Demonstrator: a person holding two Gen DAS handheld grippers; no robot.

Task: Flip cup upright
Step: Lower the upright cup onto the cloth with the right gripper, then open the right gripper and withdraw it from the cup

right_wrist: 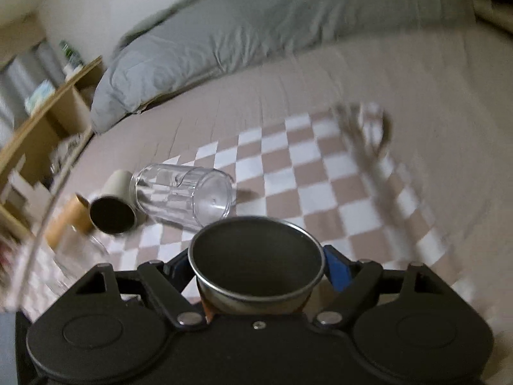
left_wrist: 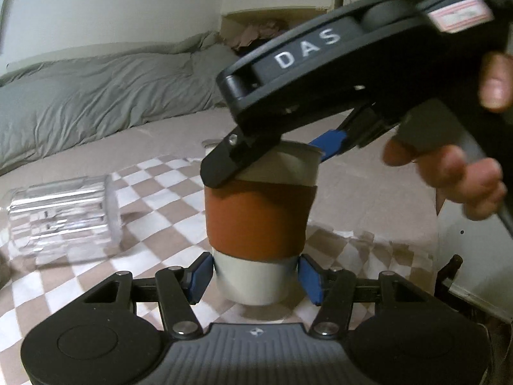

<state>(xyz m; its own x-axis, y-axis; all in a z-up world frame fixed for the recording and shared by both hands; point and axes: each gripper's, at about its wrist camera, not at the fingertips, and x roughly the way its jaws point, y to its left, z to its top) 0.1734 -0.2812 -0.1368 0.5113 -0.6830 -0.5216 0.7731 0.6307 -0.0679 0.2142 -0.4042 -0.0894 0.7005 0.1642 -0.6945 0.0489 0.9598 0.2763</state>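
A grey cup with a rust-brown sleeve [left_wrist: 258,221] stands upright on the checkered cloth, mouth up. My right gripper [left_wrist: 279,157] comes in from the upper right and is shut on the cup's upper part; in the right wrist view the cup's open dark mouth [right_wrist: 256,255] sits between its blue pads [right_wrist: 336,272]. My left gripper [left_wrist: 255,277] is open low in front. Its blue pads [left_wrist: 200,277] flank the cup's grey base with small gaps on both sides.
A clear ribbed glass [left_wrist: 64,221] lies on its side to the left; it also shows in the right wrist view [right_wrist: 184,197]. A beige cup [right_wrist: 112,207] and a wooden-capped glass item [right_wrist: 69,221] lie beside it. Grey pillows [left_wrist: 105,93] line the bed's far side.
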